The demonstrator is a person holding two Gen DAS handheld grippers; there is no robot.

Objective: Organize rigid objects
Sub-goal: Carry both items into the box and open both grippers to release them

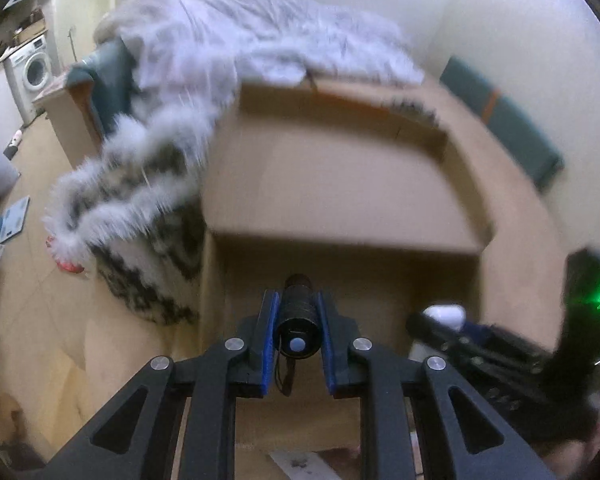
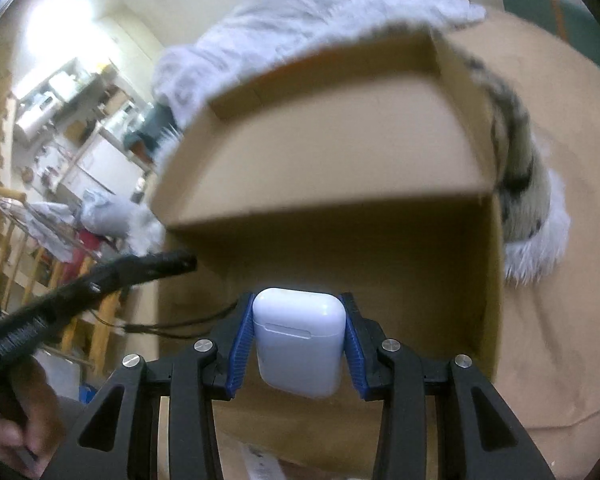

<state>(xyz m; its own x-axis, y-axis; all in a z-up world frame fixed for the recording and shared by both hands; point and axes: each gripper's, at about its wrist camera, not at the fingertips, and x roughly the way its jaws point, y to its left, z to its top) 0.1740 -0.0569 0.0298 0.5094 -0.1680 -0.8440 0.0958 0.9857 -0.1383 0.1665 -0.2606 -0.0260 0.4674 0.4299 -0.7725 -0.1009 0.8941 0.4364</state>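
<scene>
A: Nearest in the left wrist view, the left gripper (image 1: 298, 330) has its blue-padded fingers (image 1: 269, 334) drawn nearly together on a small black flashlight (image 1: 299, 320), which lies lengthwise between them with its pale button end toward the camera and a thin cord hanging beneath.

B: And the right gripper (image 2: 300, 338)?

A: Its fingers (image 2: 242, 346) stand partly apart, pressed against both sides of a white earbud case (image 2: 300, 338); the case sits upright between the pads, its lid seam facing the camera.

B: Where are both items relative to the box?

A: Each is held in the air over the open cardboard box (image 1: 340, 184), just above its near interior. From the left view the right gripper shows low on the right edge, the white case at its tip. From the right view the left gripper (image 2: 172, 262) reaches in from the left, with a hand (image 2: 16, 420) on its handle.

B: Beyond that?

A: A box flap (image 2: 340, 136) stands open at the far side. A fluffy white-and-grey blanket (image 1: 228, 64) drapes behind the box and down its left side. Farther left, a washing machine (image 1: 36, 66) stands by the wall.
</scene>
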